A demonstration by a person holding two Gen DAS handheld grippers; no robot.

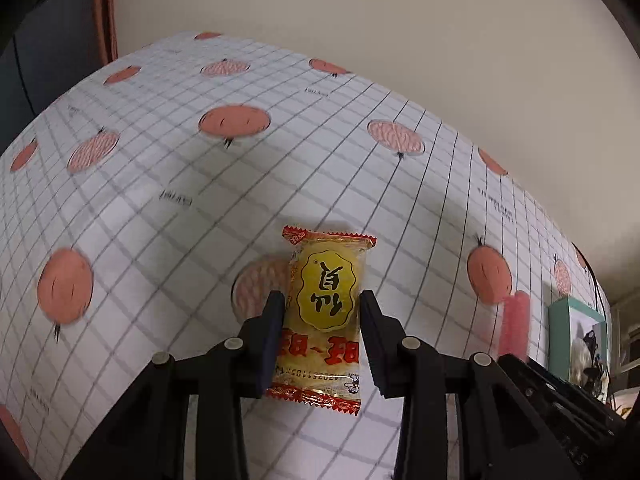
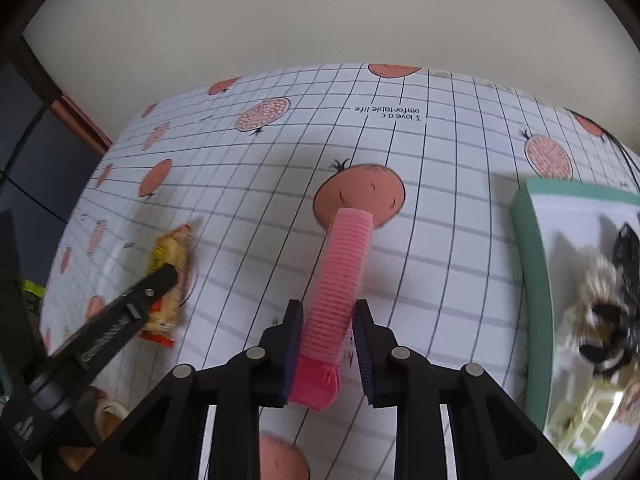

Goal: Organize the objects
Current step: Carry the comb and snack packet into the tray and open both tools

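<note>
Fingers of the left gripper (image 1: pixel 322 312) clench a yellow crinkly snack packet (image 1: pixel 325 312) above the gridded tablecloth (image 1: pixel 168 168); the right gripper (image 2: pixel 326 328) pinches a pink ribbed hair roller (image 2: pixel 340 280) near the cloth's right edge. Slick foil could slip sideways; the springy roller could pop free.

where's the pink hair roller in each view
Left wrist view: the pink hair roller is a blurred strip at the right edge, beside the teal box.
Right wrist view: the roller stands at centre between the right tongs, which are shut on it.
Shared landmark: the yellow snack packet, held by the left tongs, also shows at the left of the right wrist view.
</note>
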